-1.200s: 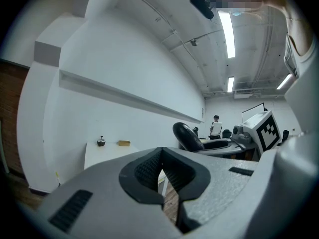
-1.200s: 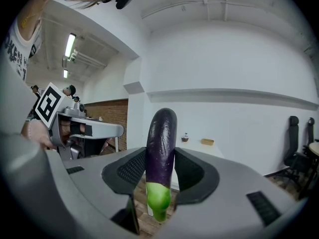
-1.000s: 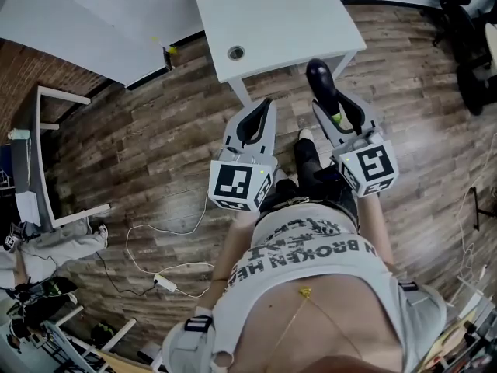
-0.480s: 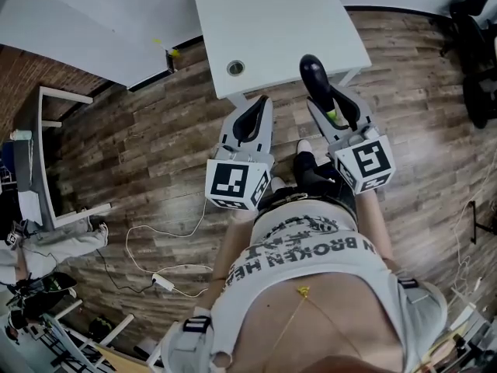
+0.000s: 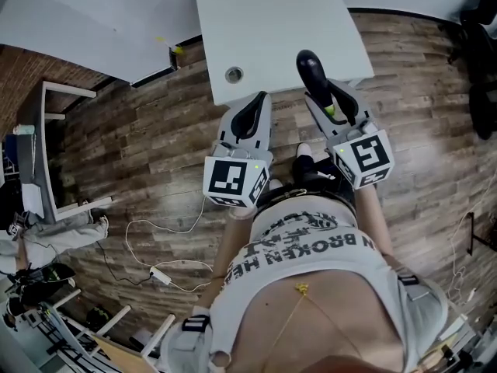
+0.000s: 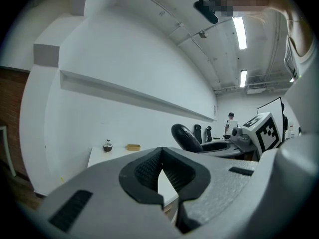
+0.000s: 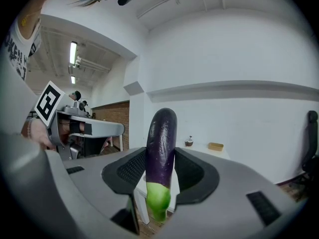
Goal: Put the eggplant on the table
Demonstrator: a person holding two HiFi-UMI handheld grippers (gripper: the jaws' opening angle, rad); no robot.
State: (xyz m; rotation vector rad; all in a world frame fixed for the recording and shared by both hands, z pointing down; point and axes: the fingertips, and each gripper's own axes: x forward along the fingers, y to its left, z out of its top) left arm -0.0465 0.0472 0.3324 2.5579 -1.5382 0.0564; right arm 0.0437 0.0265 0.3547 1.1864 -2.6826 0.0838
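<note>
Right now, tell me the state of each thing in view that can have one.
eggplant: upright, green end down, clamped between the right gripper's fingers, not on the table.
right gripper: shut on the eggplant.
left gripper: shut, fingers meeting at the tips, nothing between them.
table: no eggplant set on it yet.

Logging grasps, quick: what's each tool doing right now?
Left tool: closed, nothing in it.
Right tool: closed on the eggplant.
</note>
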